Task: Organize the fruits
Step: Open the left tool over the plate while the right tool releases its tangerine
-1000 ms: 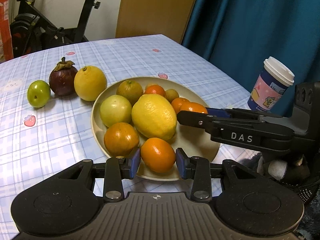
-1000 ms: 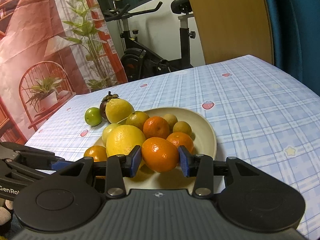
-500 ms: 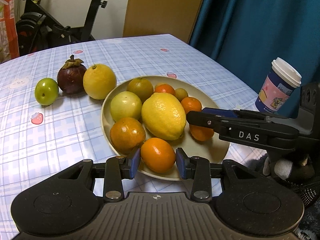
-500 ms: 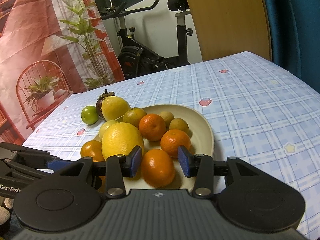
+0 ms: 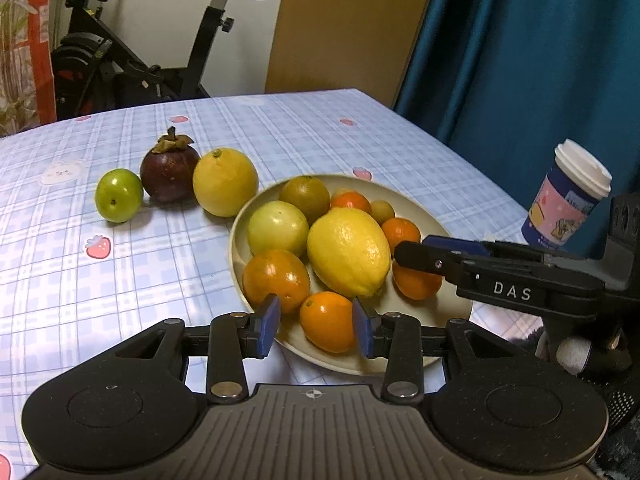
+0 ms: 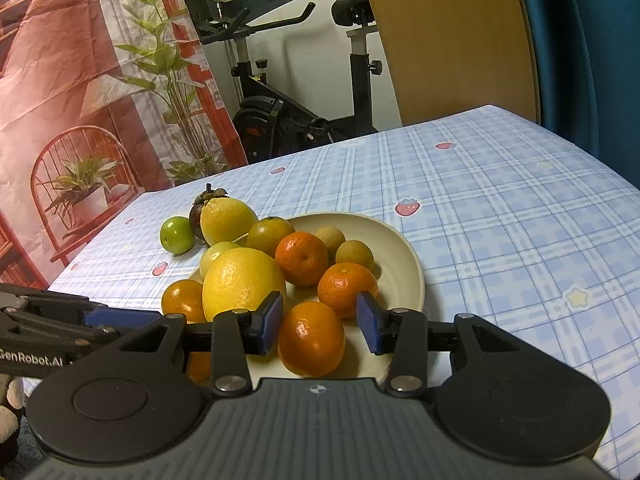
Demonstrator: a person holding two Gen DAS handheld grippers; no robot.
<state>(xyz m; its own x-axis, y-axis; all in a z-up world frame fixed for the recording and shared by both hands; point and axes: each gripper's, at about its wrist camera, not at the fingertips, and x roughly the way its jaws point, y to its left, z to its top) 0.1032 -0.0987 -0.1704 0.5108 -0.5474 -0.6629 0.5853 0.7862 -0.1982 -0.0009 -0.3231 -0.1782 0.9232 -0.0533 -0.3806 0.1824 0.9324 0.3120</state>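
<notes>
My left gripper (image 5: 316, 324) and right gripper (image 6: 320, 322) both stand open over the near rim of the beige plate (image 6: 408, 280), each with an orange mandarin lying loose on the plate between its blue pads, touched by neither. The plate holds the big lemon (image 5: 348, 252) among smaller fruits. 3 fruits sit on the checked tablecloth (image 5: 140, 264) beside it: green plum (image 5: 119, 195), mangosteen (image 5: 169, 172), yellow citrus (image 5: 225, 181).

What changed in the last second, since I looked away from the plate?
The right gripper let go of its orange, which dropped onto the plate and now lies clear of the fingers. The left gripper, the lemon and the cup stayed put.
</notes>
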